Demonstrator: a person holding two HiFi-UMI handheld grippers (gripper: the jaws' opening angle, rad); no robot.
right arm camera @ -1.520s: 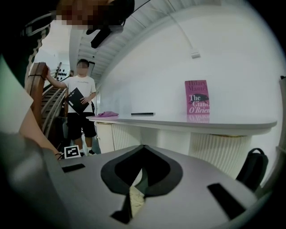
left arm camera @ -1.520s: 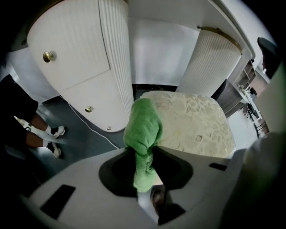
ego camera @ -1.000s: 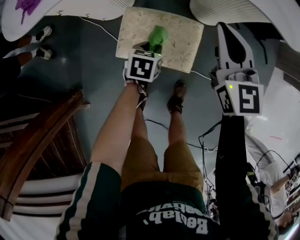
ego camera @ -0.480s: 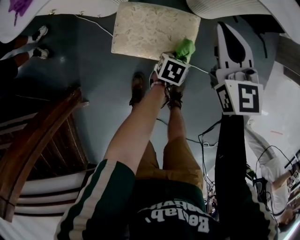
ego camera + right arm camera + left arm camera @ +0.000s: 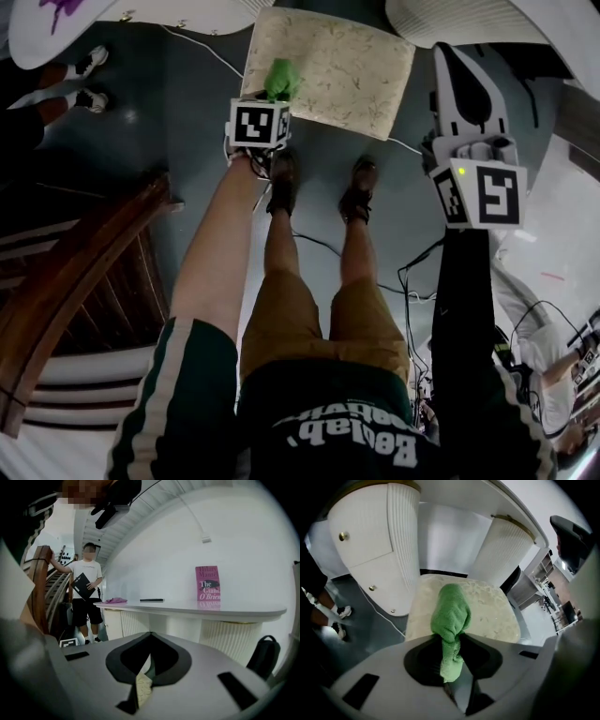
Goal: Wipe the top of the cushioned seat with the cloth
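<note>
Cushioned seat: upper centre of head view, long axis left to right.
Right gripper: right of seat, jaws pressed together, empty.
Left gripper: nearer, pinching cloth.
Green cloth: seat's near-left edge; top extends rightward.

A: Where can the seat be crossed freely?
B: Its top is left bare right of the cloth. It is closed off behind by cabinets.
A: And beside it?
B: Open floor is found at the left, crossed by a cable; a wooden rail is set farther off.
</note>
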